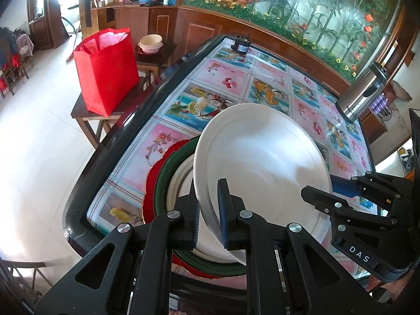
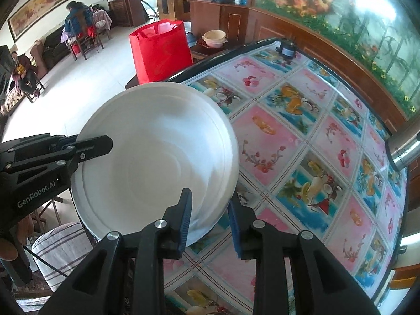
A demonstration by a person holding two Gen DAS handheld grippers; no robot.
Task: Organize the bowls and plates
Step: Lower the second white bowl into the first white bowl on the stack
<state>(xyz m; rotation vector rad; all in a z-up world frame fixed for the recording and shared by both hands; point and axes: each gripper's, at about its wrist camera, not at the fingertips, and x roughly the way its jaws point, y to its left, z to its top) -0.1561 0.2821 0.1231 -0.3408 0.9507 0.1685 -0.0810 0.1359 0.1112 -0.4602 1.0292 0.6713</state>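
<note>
A large white bowl (image 1: 262,155) is held tilted above a stack on the table: a red scalloped plate (image 1: 153,183), a green plate (image 1: 164,181) and a white dish (image 1: 181,181). My left gripper (image 1: 208,215) is shut on the bowl's near rim. My right gripper (image 2: 208,223) has its jaws around the bowl's (image 2: 157,155) other rim, with a gap at the right finger (image 2: 233,225). In the left wrist view the right gripper (image 1: 349,204) reaches the bowl from the right. In the right wrist view the left gripper (image 2: 78,149) holds the bowl's left edge.
The table (image 2: 302,141) has a fruit-patterned cloth. A steel thermos (image 1: 365,94) stands at its right edge, a small dark motor (image 1: 241,44) at the far end. A red bag (image 1: 107,68) and cream bowls (image 1: 151,43) sit on side tables to the left.
</note>
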